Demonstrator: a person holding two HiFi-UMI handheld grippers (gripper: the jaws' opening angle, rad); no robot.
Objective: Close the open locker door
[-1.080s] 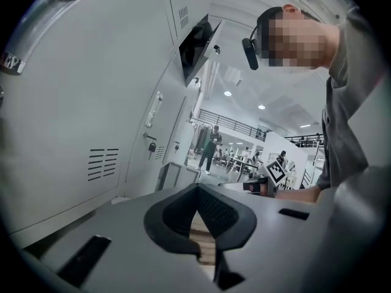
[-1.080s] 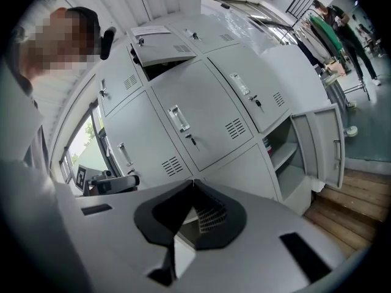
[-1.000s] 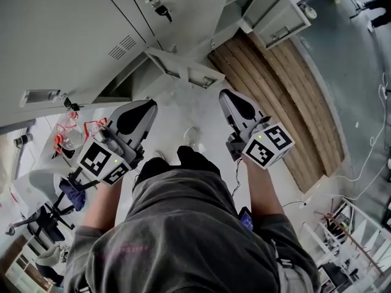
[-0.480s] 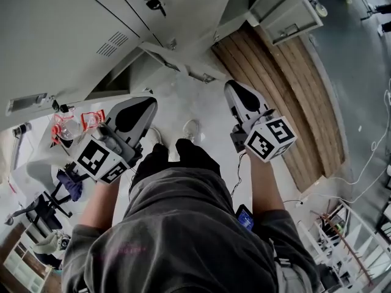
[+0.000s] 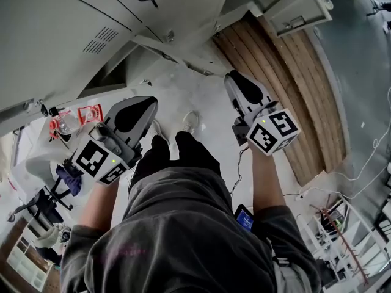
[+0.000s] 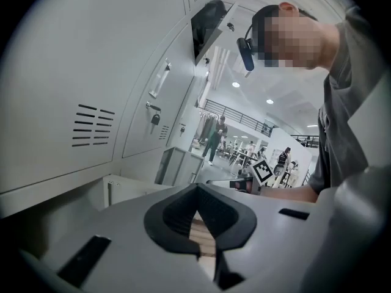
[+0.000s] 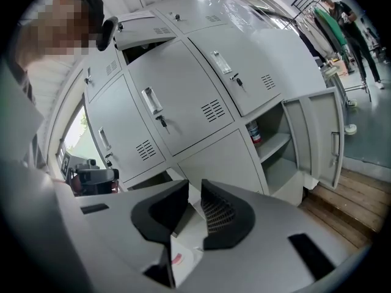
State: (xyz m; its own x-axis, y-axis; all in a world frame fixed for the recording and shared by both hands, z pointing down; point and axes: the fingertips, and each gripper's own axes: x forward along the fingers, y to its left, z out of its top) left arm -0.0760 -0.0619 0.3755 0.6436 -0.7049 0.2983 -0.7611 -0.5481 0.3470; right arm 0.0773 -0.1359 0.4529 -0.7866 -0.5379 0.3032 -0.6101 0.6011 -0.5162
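A bank of grey lockers (image 5: pixel 55 29) fills the top of the head view. One low locker door (image 5: pixel 177 52) stands ajar in front of me, and another open door (image 5: pixel 293 8) shows at the top right. In the right gripper view that open door (image 7: pixel 327 136) hangs beside a shelved compartment holding a bottle (image 7: pixel 253 133). My left gripper (image 5: pixel 149 102) (image 6: pixel 195 195) is held at waist height, jaw tips together, holding nothing. My right gripper (image 5: pixel 231 78) (image 7: pixel 194 191) is level with it, jaws nearly touching with a thin slit, also holding nothing. Both are short of the lockers.
A wooden plank platform (image 5: pixel 287 90) runs along the right below the lockers. An office chair (image 5: pixel 36 182) and red-marked bottles (image 5: pixel 67 121) sit at the left. A white cable (image 5: pixel 366 157) trails on the floor at right. People (image 6: pixel 215 136) stand far off in the hall.
The lockers have slid up and away in the head view as the view shifted. Both grippers stay at waist height with jaws unchanged; the right one sits slightly higher.
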